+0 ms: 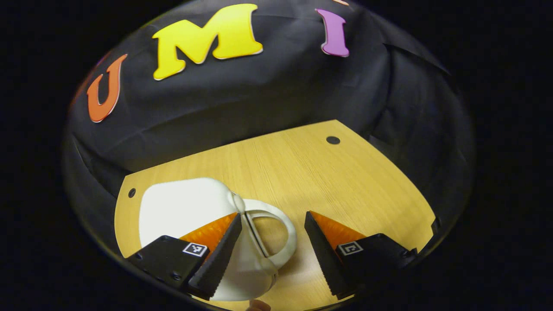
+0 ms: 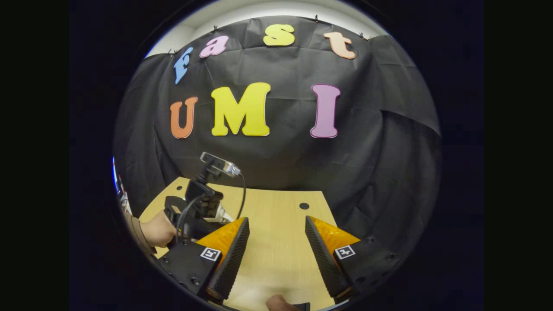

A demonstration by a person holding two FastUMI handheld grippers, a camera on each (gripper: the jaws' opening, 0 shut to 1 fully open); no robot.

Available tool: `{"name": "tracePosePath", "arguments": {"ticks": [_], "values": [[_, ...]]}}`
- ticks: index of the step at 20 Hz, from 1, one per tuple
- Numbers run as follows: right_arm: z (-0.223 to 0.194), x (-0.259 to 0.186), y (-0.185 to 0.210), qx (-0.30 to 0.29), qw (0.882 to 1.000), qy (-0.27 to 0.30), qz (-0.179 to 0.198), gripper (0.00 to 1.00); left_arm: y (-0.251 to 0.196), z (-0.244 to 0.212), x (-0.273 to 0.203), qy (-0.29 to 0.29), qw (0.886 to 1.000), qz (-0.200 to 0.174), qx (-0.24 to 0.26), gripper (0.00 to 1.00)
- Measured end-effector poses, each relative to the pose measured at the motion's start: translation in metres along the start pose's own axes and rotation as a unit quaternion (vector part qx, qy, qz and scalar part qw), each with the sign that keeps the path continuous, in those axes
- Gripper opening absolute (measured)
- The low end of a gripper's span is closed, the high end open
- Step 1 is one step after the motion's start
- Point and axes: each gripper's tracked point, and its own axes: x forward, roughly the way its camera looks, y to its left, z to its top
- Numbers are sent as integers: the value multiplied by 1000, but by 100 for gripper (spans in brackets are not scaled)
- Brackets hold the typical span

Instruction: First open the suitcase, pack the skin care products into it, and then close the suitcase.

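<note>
Apparently still shut, the small white suitcase [image 1: 185,211] lies flat on the wooden table [image 1: 345,181], toward the table's left rear part in the left gripper view, its looped handle [image 1: 276,233] pointing out over bare wood. Shell looks hard, smooth, glossy plastic; likely light for its bulk, stiff, and slippery under rubber pads. Best hold, by my reading: the handle loop or the seam lip beside it, not the rounded lid face. Left tool [image 1: 272,242] spread wide, pinching nothing; the handle sits between its two fingers, the left finger [image 1: 216,255] overlapping the shell's near edge, contact there not resolvable. Right finger well clear of the handle, over bare table. Right tool [image 2: 276,255] likewise spread and empty, hanging over the table with only wood between its fingers. In the right gripper view the left tool's body and the hand [image 2: 160,231] holding it sit off to the left of that gap. No skin care products sighted on the table.
</note>
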Motion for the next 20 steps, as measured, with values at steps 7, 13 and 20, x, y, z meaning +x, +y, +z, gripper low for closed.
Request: {"name": "tracePosePath", "arguments": {"ticks": [7,13,20], "values": [[22,14,43,-4,1000,-22,15,77,82,85,-130,-180,977,105,-53,97],[38,15,89,-35,998,-55,19,77,134,69,-231,-266,945,168,-92,96],[44,12,137,-39,995,-86,24,77,139,15,-241,-258,948,158,-97,98]]}}
